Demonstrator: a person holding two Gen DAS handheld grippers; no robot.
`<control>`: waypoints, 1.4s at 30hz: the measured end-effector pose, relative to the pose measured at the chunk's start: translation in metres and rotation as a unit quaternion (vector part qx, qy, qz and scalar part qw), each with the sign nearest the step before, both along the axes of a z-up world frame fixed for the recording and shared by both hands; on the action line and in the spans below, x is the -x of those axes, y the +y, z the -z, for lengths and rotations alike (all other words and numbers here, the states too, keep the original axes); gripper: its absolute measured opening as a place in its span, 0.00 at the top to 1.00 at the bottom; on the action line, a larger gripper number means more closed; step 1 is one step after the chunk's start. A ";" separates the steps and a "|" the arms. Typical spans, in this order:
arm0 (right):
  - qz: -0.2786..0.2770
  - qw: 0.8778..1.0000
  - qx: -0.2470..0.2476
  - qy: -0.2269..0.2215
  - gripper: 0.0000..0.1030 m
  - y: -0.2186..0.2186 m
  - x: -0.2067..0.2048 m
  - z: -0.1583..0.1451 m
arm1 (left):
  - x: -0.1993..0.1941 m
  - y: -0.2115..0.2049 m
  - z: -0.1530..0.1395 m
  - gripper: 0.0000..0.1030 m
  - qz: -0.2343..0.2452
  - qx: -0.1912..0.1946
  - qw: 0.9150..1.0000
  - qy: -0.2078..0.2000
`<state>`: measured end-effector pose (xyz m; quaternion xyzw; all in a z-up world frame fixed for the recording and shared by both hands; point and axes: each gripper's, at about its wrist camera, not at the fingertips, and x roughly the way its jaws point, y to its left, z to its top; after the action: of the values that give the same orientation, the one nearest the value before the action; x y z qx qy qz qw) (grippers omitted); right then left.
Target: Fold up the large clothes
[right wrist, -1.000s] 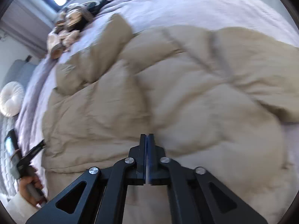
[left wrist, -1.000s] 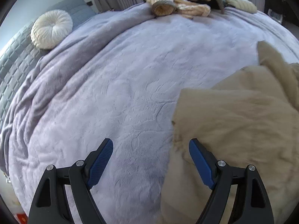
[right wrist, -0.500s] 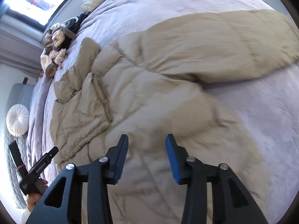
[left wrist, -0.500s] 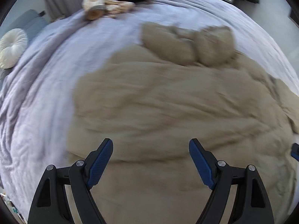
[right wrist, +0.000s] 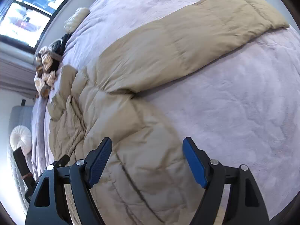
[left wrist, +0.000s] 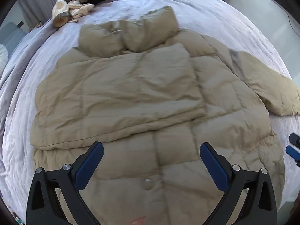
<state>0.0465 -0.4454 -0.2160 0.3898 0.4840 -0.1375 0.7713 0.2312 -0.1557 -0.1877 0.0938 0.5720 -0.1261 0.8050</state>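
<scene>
On the bed, one sleeve of the tan puffer jacket is folded across, the other still outstretched; both the left hand-held gripper and the right hand-held gripper, jaws just opened, are empty.

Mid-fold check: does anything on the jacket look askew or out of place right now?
Only an asymmetry: the tan puffer jacket has one sleeve folded across its chest, while the other sleeve lies stretched out over the lavender blanket. No damage shows. Both grippers hang open, empty.
</scene>
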 end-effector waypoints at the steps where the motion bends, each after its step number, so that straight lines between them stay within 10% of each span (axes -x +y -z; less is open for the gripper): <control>1: 0.004 1.000 -0.002 -0.001 0.22 -0.004 0.002 0.001 | 0.002 -0.006 0.000 0.00 0.005 -0.003 1.000 0.000; 6: 0.045 0.999 -0.012 -0.017 0.01 -0.036 0.017 0.001 | 0.012 -0.030 -0.005 0.00 0.023 -0.001 1.000 -0.004; 17: 0.135 0.989 -0.020 -0.058 0.00 -0.121 0.041 0.003 | 0.010 -0.087 0.002 0.00 0.061 -0.011 0.998 0.002; 36: 0.262 0.913 -0.234 -0.210 0.00 -0.233 0.009 0.046 | 0.011 -0.121 0.006 0.00 0.061 -0.055 0.997 -0.009; 42: 0.251 0.909 -0.250 -0.219 0.08 -0.227 -0.011 0.044 | 0.006 -0.107 0.006 0.00 0.048 -0.049 0.998 -0.002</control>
<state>0.0572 -0.6726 -0.2603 0.6987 0.2078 -0.1130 0.6752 0.2249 -0.2632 -0.1940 0.1609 0.5705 -0.1359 0.7938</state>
